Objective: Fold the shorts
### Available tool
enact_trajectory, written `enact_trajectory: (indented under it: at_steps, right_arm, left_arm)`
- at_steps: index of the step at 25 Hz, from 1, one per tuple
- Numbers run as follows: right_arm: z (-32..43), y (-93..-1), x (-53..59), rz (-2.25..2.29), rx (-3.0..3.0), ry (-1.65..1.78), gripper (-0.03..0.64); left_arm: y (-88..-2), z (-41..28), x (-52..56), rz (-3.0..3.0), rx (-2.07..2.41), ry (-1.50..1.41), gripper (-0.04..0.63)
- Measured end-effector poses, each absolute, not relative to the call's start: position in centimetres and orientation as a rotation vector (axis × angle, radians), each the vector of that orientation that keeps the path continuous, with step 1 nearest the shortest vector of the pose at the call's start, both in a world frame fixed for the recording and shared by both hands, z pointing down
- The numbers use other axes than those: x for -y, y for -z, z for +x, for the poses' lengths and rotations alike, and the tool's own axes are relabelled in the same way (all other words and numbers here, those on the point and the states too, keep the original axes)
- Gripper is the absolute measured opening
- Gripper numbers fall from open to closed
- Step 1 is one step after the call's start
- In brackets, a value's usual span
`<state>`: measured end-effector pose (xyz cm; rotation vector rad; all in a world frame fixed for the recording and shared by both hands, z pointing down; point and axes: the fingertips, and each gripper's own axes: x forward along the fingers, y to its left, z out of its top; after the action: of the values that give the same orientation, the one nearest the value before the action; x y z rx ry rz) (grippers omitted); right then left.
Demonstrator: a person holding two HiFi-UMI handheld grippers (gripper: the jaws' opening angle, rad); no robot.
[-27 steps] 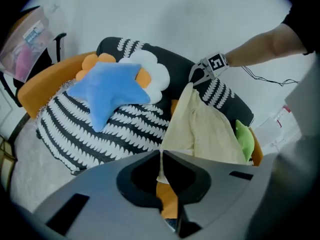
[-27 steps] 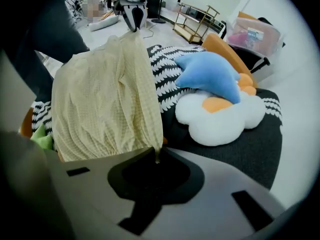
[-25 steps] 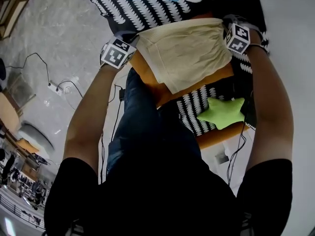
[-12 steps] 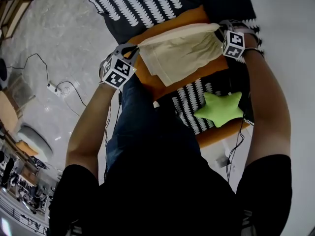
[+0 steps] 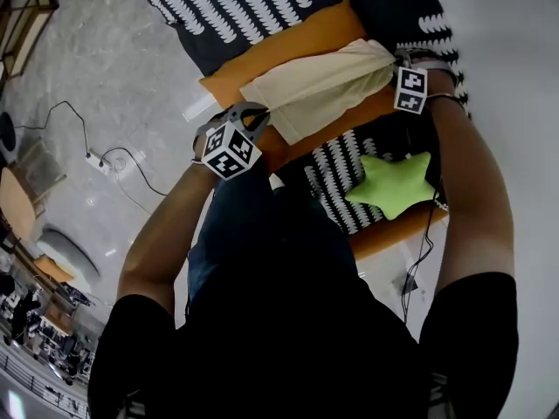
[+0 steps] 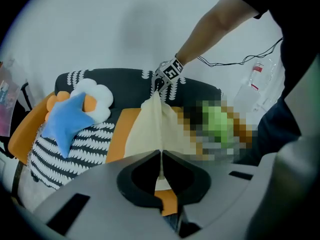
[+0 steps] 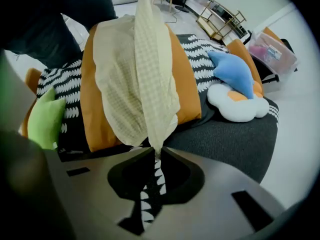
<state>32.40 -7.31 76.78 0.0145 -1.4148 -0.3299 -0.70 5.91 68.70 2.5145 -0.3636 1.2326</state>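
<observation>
We hold the shorts (image 5: 319, 90) stretched between both grippers, over the orange cushion (image 5: 279, 46) on the sofa (image 7: 235, 134). The left gripper (image 5: 251, 114) has its jaws pressed together on one edge of the pale cloth. The right gripper (image 5: 395, 59) pinches the opposite edge in the same way. The cloth between them is gathered into a long fold. A green star pillow (image 5: 393, 188) lies on the striped blanket (image 5: 336, 186), below the right gripper in the head view.

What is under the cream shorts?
An orange cushion shows beneath the shorts, resting on a black-and-white patterned cover. The cushion's middle is hidden by the fabric, so anything lying there cannot be seen.
</observation>
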Motion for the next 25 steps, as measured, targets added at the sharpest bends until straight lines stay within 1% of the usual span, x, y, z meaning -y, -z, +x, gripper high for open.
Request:
enact_trajectory:
  at_steps: [14,25]
  right_arm:
    - [34.4,-81.0,4.2,0.157,1.311,0.258,0.040]
    - [35.3,-82.4,1.8,0.260,1.348,0.203,0.040]
  left_arm:
    - [-71.6,3.7,-13.4,2.522,0.123,-1.249,0.028]
    - [-74.9,4.7,-16.9,2.461,0.053,-1.272,0.028]
